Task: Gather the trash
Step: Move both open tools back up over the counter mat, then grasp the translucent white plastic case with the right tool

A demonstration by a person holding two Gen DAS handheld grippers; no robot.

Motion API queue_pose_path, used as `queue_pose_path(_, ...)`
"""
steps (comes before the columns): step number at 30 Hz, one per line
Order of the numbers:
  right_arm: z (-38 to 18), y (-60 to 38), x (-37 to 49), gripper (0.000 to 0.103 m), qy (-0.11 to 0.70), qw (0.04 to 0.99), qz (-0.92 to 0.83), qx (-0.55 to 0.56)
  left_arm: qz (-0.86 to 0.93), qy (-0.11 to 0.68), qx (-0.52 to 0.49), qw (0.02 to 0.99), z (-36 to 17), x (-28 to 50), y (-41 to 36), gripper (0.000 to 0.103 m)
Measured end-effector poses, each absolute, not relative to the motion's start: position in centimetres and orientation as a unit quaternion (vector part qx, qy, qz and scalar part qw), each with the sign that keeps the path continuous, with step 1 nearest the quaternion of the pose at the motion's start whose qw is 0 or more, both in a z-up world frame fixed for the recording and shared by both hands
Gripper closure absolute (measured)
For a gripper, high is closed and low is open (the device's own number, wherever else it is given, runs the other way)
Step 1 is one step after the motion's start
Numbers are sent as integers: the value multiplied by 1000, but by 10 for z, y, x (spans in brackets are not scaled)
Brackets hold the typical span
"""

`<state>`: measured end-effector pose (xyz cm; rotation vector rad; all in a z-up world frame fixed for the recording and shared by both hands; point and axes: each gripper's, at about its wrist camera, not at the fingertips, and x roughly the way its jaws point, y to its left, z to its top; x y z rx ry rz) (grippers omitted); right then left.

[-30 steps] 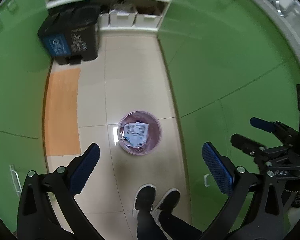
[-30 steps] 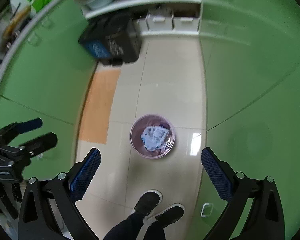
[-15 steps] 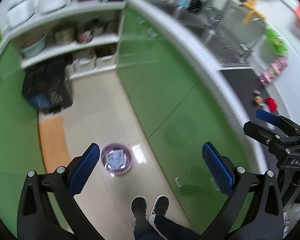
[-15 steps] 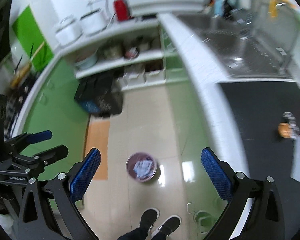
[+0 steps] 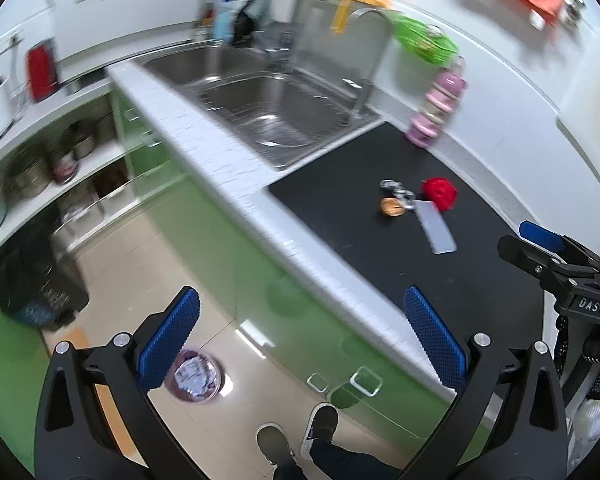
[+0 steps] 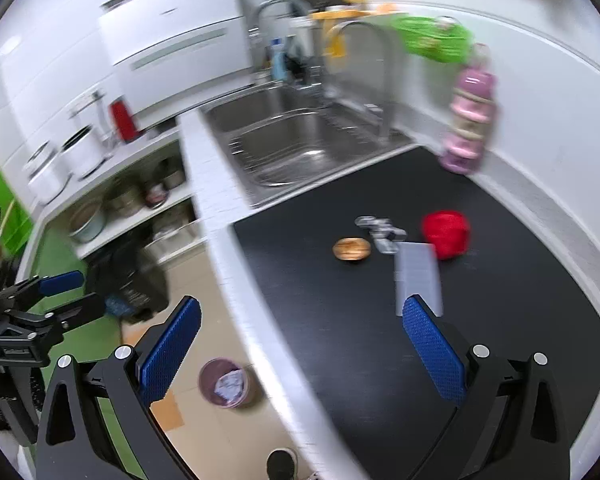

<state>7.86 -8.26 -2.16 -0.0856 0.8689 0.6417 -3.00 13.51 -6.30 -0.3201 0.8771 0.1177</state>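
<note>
Both views have swung up from the floor since the earlier frames, and the black table now fills the right half of each. Nearest, the left gripper has its blue-padded fingers spread wide and holding nothing; the right gripper is likewise wide and empty. At lower left on the tiled floor stands the round purple wastebasket with crumpled paper inside, and a person's dark shoes show at the bottom edge. Farther, mid-right on the table, lie a flat grey rectangular piece, a small round brown item, crumpled silvery scrap and a crumpled red wad, close together. Beyond, the steel sink sits at upper centre.
</note>
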Motion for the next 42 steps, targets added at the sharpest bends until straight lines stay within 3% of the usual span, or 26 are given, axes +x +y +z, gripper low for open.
queue_pose_path(10,-43,-140,129,6,432,868,241,-34,-4,435,-119,892,-71,56,73,3)
queue_pose_path(20,-108,-126,188,6,491,840,225,-55,-11,473,-104,875,-107,121,59,3)
queue_pose_path(37,-169,-89,232,7,542,803,235,-82,4,501,-117,857,-134,143,65,3)
queue_pose_path(42,-175,-85,233,33,549,797,234,-93,3,500,-119,858,-134,147,64,3)
